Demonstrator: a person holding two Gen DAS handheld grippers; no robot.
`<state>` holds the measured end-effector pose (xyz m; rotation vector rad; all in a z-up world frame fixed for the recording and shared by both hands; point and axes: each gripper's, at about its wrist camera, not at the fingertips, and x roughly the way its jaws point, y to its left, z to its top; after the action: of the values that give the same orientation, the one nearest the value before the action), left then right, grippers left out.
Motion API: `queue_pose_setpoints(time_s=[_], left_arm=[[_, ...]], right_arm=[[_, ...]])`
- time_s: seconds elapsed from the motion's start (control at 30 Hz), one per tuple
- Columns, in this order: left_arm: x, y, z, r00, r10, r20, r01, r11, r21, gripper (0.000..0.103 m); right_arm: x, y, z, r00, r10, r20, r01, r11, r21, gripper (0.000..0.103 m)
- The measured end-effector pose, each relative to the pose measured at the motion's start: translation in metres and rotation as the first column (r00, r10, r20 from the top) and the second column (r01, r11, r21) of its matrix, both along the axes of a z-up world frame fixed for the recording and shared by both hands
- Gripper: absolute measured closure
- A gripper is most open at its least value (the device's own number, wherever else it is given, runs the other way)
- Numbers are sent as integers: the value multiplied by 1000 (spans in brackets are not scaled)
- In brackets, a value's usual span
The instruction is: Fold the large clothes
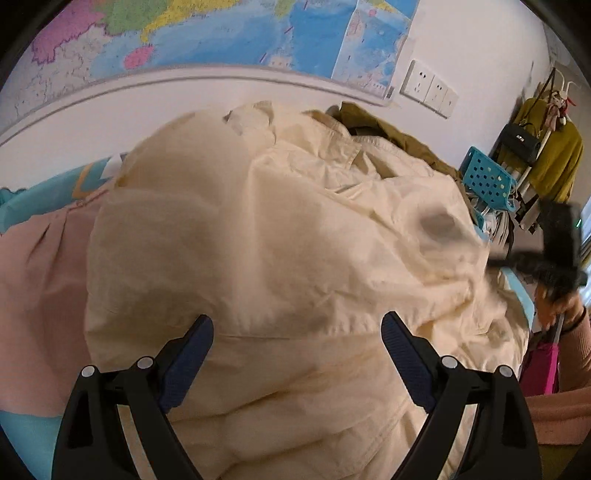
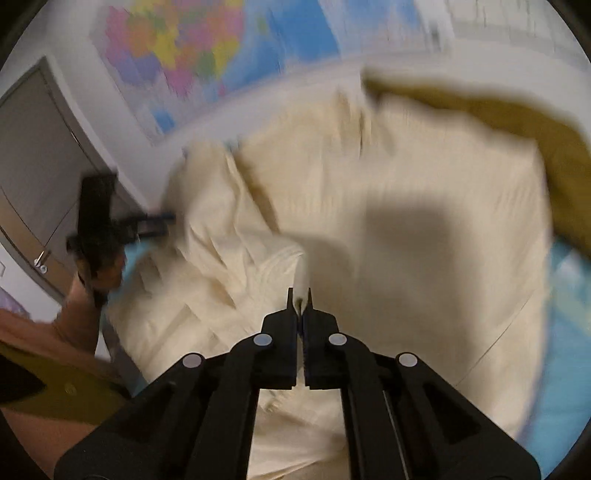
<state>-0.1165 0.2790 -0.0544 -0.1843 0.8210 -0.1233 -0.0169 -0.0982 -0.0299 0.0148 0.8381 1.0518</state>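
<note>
A large cream garment (image 1: 280,236) lies crumpled over the bed, filling the left wrist view. My left gripper (image 1: 297,325) is open just above it, jaws wide apart, holding nothing. In the right wrist view the cream garment (image 2: 406,221) spreads across the bed, blurred by motion. My right gripper (image 2: 300,295) is shut on a raised fold of the cream cloth (image 2: 295,258). The right gripper also shows at the far right of the left wrist view (image 1: 554,240), and the left gripper at the left of the right wrist view (image 2: 110,225).
An olive garment (image 1: 388,129) lies behind the cream one, seen also in the right wrist view (image 2: 517,122). A pink cloth (image 1: 40,277) lies left on the blue bedsheet (image 1: 26,435). A blue perforated basket (image 1: 487,177), a rack with bags (image 1: 535,147), a wall map (image 1: 221,33) and a door (image 2: 37,166) surround the bed.
</note>
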Motion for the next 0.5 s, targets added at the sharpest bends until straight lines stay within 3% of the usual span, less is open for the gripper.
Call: queue_pose_setpoints(time_s=[0.1, 0.23, 0.3, 0.5], left_arm=[[2, -3, 16, 999, 7, 47, -8, 1000, 17, 14], [14, -7, 25, 998, 23, 62, -27, 998, 54, 14], [25, -8, 22, 998, 41, 51, -45, 995, 89, 14], [55, 10, -18, 991, 104, -80, -93, 988, 123, 15]], right_arm=[[19, -3, 42, 989, -61, 134, 59, 998, 18, 101], [55, 3, 57, 977, -102, 185, 104, 995, 0, 101], [73, 4, 45, 979, -129, 158, 134, 991, -22, 101], [105, 15, -42, 983, -178, -38, 171, 975, -144, 100]])
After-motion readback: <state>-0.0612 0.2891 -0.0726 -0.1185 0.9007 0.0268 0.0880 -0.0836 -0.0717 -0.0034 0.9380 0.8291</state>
